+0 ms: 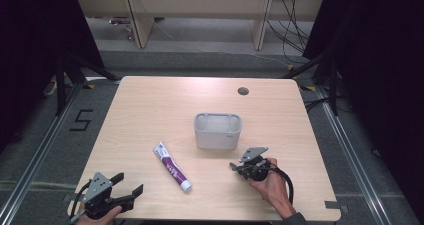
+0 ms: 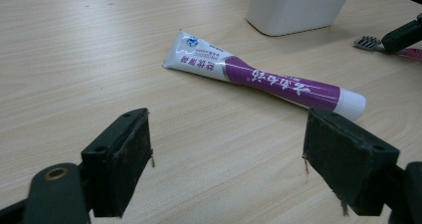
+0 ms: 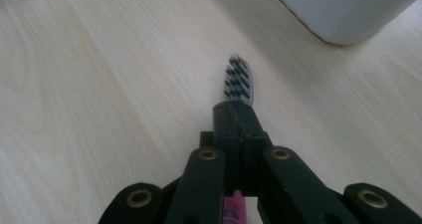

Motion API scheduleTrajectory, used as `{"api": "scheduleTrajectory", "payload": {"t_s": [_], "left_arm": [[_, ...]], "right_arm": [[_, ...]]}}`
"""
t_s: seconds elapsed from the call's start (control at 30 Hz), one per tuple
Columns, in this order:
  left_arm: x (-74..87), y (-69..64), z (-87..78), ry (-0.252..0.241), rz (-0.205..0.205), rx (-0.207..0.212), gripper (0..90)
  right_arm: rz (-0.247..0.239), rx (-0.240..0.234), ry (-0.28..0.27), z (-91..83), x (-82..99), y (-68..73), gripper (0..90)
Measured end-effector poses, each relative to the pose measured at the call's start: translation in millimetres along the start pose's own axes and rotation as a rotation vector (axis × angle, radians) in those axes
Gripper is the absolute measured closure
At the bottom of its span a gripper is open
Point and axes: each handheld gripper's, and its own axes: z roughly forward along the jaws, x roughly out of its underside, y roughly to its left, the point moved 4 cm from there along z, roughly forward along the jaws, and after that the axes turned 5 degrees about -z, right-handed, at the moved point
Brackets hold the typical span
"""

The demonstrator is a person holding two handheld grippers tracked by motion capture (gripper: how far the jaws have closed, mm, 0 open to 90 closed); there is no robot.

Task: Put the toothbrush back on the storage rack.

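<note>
A white and purple toothpaste tube lies flat on the wooden table, its cap toward the front edge. In the left gripper view the tube rests just beyond my left gripper, whose jaws stand wide open with nothing between them. My left gripper sits at the front left corner. My right gripper is shut on a toothbrush with a pink handle. Its dark bristle head sticks out past the jaw tips, low over the table. The right gripper is in front of the white holder.
The white holder is an open-topped cup near the table's middle, close to the toothbrush head. A round cable hole is at the table's far side. Dark stands and cables surround the table on the floor.
</note>
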Motion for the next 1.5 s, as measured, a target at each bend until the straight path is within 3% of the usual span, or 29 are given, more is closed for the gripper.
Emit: {"api": "scheduleTrajectory", "payload": {"t_s": [0.23,0.27,0.33,0.43,0.53,0.57,0.6,0.63,0.67,0.73,0.77,0.8,0.83,1.07,1.17,1.33,1.37,1.43,1.5], "left_arm": [[0.5,-0.4,-2.0,0.015,-0.012,-0.020,18.3],[0.7,-0.6,-2.2,0.016,-0.018,-0.022,18.3],[0.5,-0.6,-2.0,0.014,-0.014,-0.019,18.3],[0.5,-0.6,-2.1,0.015,-0.013,-0.020,18.3],[0.2,-0.4,-1.4,0.011,-0.004,-0.012,18.4],[-0.2,-0.1,-0.4,0.003,0.002,-0.002,18.3],[0.6,-0.9,-1.8,0.015,-0.012,-0.018,18.3],[-0.3,-0.1,-0.6,0.005,0.006,-0.003,18.3],[-0.3,-0.1,0.0,0.000,0.005,0.003,18.3],[0.5,-1.0,-2.0,0.015,-0.012,-0.018,18.4],[-0.4,-0.1,-0.7,0.004,0.007,-0.001,18.4],[-0.2,-0.2,-0.7,0.004,0.001,-0.001,18.3],[-0.2,-0.3,-0.9,0.005,0.000,-0.004,18.4],[0.4,-1.2,-2.1,0.016,-0.010,-0.016,18.4],[0.5,-1.4,-2.1,0.018,-0.008,-0.016,18.4],[0.6,-1.7,-2.1,0.020,-0.008,-0.017,18.5],[0.7,-1.7,-2.1,0.019,-0.009,-0.018,18.5],[-0.2,-0.7,-0.6,0.008,0.010,-0.001,18.5],[0.8,-2.0,-2.1,0.020,-0.012,-0.019,18.5]], "right_arm": [[0.012,0.015,0.026,-0.3,3.3,-7.0,90.0],[0.014,0.004,0.010,0.7,3.5,-8.2,90.0],[0.039,0.024,0.025,-2.4,5.6,-11.8,90.0],[0.028,0.024,0.010,-4.5,8.6,-18.7,90.0],[0.079,0.040,-0.002,-6.6,11.6,-22.9,90.0],[0.072,0.033,0.008,-8.1,12.4,-25.4,90.0],[0.066,0.037,0.009,-7.9,14.4,-28.8,90.0],[0.097,0.059,0.006,-7.9,15.9,-29.7,90.0],[0.104,0.053,0.020,-9.2,16.6,-30.7,90.0],[0.110,0.048,0.019,-10.5,18.4,-34.4,90.0],[0.105,0.068,-0.003,-9.1,19.4,-36.8,90.0],[0.135,0.054,0.019,-11.6,21.0,-37.2,90.0],[0.153,0.060,0.006,-10.9,21.7,-38.2,90.0],[0.202,0.076,0.014,-18.4,32.4,-50.9,90.0],[0.187,0.102,0.014,-22.2,36.8,-58.0,90.0],[0.249,0.108,0.023,-27.7,45.8,-65.0,90.0],[0.216,0.110,0.039,-30.2,48.7,-69.5,90.0],[0.218,0.112,0.036,-32.3,52.0,-72.9,90.0],[0.236,0.121,0.037,-34.1,55.5,-74.6,90.0]]}}
